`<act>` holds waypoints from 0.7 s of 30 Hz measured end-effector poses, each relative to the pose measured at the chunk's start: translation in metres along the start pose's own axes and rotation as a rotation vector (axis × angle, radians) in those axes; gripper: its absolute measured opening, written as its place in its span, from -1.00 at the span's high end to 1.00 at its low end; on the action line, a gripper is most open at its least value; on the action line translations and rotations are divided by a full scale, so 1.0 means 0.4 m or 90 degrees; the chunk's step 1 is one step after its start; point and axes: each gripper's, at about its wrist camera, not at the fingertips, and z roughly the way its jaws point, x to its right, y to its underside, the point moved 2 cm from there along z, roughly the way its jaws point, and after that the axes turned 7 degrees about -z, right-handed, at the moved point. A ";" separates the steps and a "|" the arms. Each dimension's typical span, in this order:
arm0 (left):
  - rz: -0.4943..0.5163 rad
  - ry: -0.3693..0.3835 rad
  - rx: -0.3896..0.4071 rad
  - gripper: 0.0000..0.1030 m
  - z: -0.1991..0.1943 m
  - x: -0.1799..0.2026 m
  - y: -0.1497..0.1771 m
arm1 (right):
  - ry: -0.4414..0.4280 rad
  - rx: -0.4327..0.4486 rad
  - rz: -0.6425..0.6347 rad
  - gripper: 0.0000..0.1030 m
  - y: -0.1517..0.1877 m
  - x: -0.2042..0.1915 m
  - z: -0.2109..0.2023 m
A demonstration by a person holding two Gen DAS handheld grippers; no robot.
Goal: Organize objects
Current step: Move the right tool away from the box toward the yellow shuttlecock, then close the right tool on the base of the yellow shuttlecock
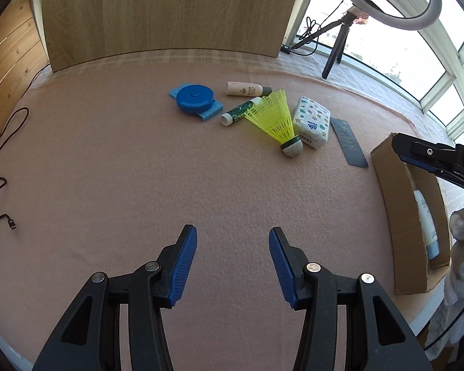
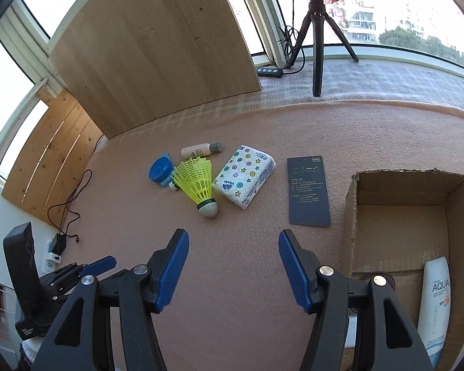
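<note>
On the pink cloth lie a yellow shuttlecock point(image 1: 273, 120) point(image 2: 198, 182), a patterned tissue pack point(image 1: 312, 122) point(image 2: 244, 174), a blue tape measure point(image 1: 195, 99) point(image 2: 161, 170), a cream bottle point(image 1: 247, 88) point(image 2: 201, 150), a green tube point(image 1: 239, 111) and a dark card point(image 1: 349, 142) point(image 2: 307, 190). A cardboard box point(image 1: 389, 191) point(image 2: 349, 216) holds a white sunscreen tube point(image 1: 427, 225) point(image 2: 434, 303). My left gripper point(image 1: 233, 247) hovers open over bare cloth, well short of the pile. My right gripper point(image 2: 233, 247) is open too, empty, just left of the box.
A wooden board point(image 1: 167, 15) point(image 2: 157, 49) stands behind the cloth. A ring light on a tripod point(image 1: 337, 46) point(image 2: 317, 46) stands by the window. Cables point(image 1: 0, 160) lie at the left edge. A gloved hand point(image 1: 461, 241) holds the right gripper beside the box.
</note>
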 end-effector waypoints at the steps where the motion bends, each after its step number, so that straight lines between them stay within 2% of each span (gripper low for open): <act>1: -0.004 0.000 0.000 -0.01 -0.001 -0.007 0.001 | -0.003 -0.006 -0.009 -0.10 -0.010 -0.010 0.015; 11: -0.038 0.000 -0.005 -0.01 -0.016 -0.098 0.015 | -0.001 -0.069 -0.104 -0.09 -0.081 -0.125 0.175; 15: -0.048 0.003 0.000 -0.01 -0.024 -0.118 0.013 | 0.006 -0.102 -0.096 -0.05 -0.089 -0.129 0.240; 21: -0.055 0.007 -0.004 -0.01 -0.016 -0.133 0.010 | 0.005 -0.137 -0.092 0.14 -0.083 -0.127 0.289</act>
